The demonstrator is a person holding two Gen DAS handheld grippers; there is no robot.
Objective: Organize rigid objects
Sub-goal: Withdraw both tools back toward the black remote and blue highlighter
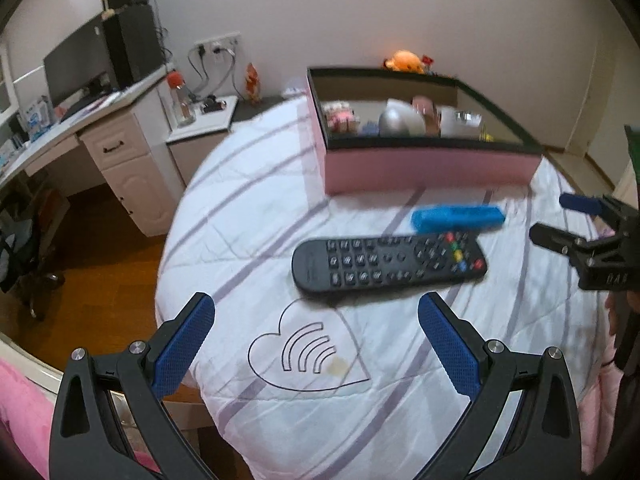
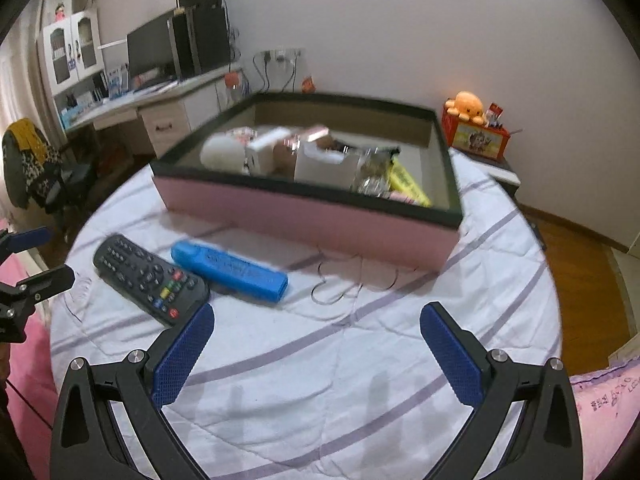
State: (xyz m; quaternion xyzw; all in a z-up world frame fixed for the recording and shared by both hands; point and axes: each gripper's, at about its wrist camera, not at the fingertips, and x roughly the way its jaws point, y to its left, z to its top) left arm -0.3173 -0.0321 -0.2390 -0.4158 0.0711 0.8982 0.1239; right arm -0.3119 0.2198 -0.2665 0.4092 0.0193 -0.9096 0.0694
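My left hand-held gripper (image 1: 316, 336) spread, empty; right hand-held gripper (image 2: 316, 340) spread, empty. Black remote control (image 1: 388, 266) touching blue marker (image 1: 458, 218) on bed (image 1: 248, 200), near pink box (image 1: 432, 166).

Striped bed (image 2: 360, 380) w/ pink box (image 2: 320, 220), black remote (image 2: 150, 278) & blue marker (image 2: 230, 270).

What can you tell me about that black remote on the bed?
The remote is a long black plastic slab, lying flat and face up on the white striped quilt. It has rows of dark buttons, with red, green, yellow and blue ones near one end. A blue bar lies right beside it, seemingly touching. Neither gripper holds it.
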